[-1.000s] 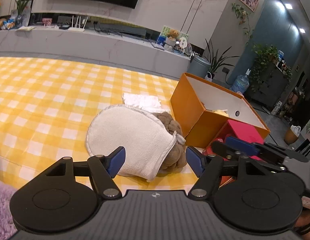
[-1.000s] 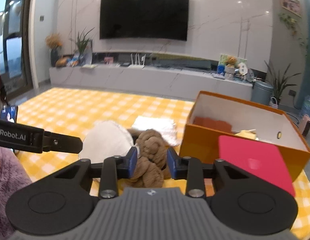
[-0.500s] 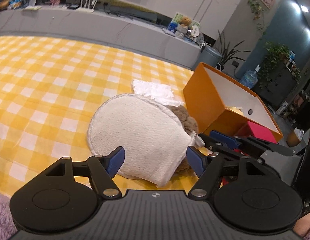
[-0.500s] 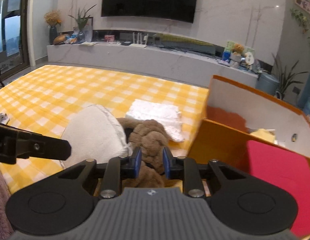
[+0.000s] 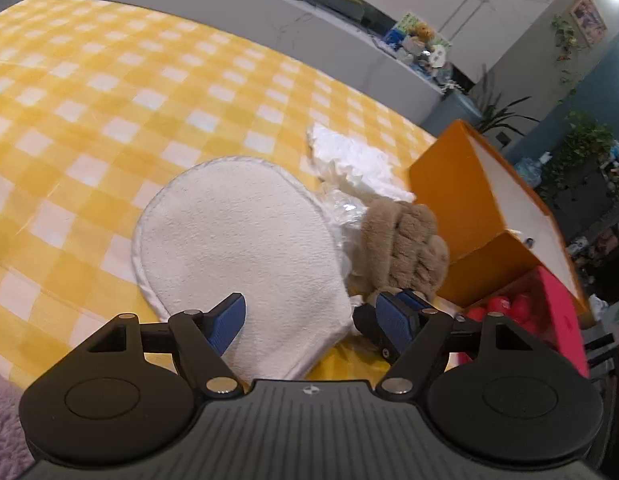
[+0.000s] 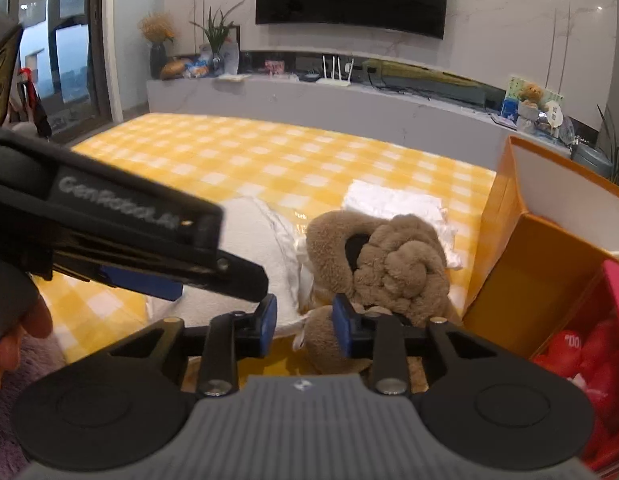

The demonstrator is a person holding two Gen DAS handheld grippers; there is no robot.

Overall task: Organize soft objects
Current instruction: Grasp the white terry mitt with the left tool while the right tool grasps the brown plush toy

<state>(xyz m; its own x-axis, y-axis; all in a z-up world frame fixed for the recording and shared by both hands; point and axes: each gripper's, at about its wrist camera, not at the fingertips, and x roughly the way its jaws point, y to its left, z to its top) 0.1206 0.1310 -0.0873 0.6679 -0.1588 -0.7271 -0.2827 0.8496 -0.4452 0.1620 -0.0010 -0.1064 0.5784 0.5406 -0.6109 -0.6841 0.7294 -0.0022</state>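
Observation:
A white terry mitt lies flat on the yellow checked cloth. My left gripper is open just above its near edge. A brown plush knot lies against the mitt's right side, also in the right wrist view. My right gripper is open, its jaws apart at the plush's near end, which lies mostly to the right of the gap. A folded white cloth lies behind. The orange box stands open to the right.
A red lid and red items lie by the box's near corner. A purple fluffy fabric sits at the near left edge. The left gripper body crosses the right wrist view at left. A long TV console runs behind.
My right gripper was shut on the brown plush and has opened, and the plush now rests on the cloth. My left gripper has moved forward and lower over the white mitt.

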